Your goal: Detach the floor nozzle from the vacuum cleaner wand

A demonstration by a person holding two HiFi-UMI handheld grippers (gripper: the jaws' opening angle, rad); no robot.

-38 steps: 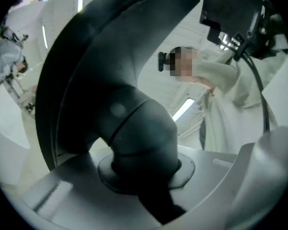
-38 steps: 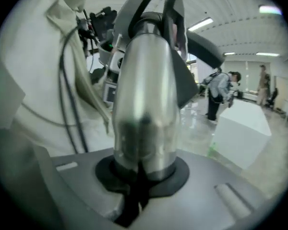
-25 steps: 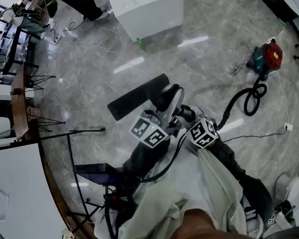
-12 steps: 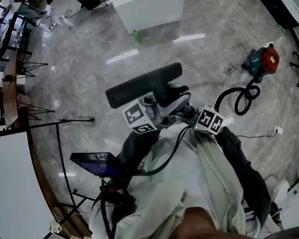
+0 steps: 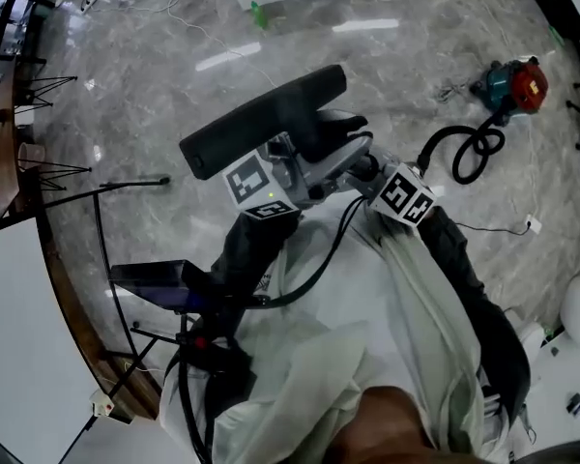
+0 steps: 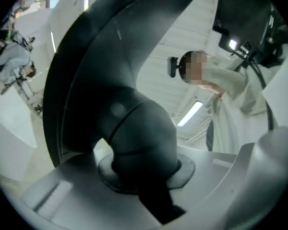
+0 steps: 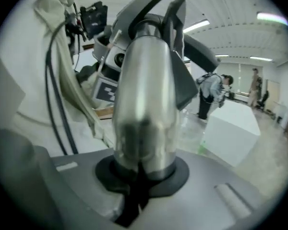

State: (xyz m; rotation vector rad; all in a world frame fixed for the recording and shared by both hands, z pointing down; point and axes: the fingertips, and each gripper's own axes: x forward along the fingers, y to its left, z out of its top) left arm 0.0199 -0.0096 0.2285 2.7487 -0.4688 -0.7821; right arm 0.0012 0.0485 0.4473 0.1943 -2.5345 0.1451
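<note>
The floor nozzle (image 5: 261, 119), a long matte-black bar with a curved black neck, is held up in the upper middle of the head view, above the grey floor (image 5: 155, 75). My left tool (image 6: 144, 181) clamps that neck. My right tool (image 7: 141, 176) clamps the shiny silver wand (image 7: 144, 95).
</note>
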